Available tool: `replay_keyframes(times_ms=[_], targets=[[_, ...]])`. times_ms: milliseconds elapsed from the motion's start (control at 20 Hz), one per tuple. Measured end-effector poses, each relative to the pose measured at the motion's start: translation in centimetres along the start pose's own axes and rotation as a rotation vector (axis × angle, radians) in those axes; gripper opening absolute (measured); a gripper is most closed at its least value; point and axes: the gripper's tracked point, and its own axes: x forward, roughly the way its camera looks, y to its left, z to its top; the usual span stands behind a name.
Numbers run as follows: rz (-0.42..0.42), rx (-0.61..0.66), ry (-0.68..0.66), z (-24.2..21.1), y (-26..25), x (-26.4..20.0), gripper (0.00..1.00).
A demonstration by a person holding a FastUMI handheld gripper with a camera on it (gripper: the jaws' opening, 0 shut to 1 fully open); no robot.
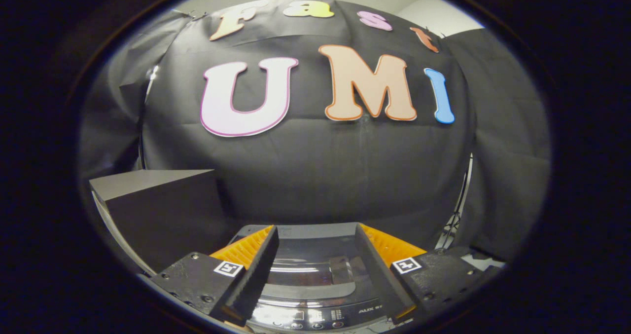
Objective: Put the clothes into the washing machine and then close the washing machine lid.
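Washing machine (pixel 315 275): dark body, glossy smoked lid (pixel 308 267) with pale reflections; black control strip at its front edge with small white markings. Box (pixel 157 210) beside it: matte dark grey, top face paler. Booth wall (pixel 320 166): black cloth. Gripper (pixel 315 255), fingers spread apart: black-and-white square tags.

Your gripper (pixel 315 270), fingers spread apart with nothing between them, hides both sides of the washing machine (pixel 315 275) below. Its glossy lid (pixel 315 267) reflects glare, so you cannot see inside. The near control panel (pixel 315 318) is cut off, its markings too small to read.
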Motion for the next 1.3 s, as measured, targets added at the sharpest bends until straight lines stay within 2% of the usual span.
replay_keyframes(times_ms=[200, 450, 650, 1000, 1300], targets=[[0.004, 0.025, -0.053, -0.4, -2.4, -2.5, 0.96], [0.003, -0.011, -0.137, -1.5, -5.3, -5.7, 0.97], [0.038, -0.015, -0.173, -3.3, -6.3, -8.4, 0.97], [0.081, -0.057, -0.185, -7.2, -7.0, -12.0, 0.97], [0.074, 0.004, -0.102, -12.0, -8.4, -13.8, 0.97]])
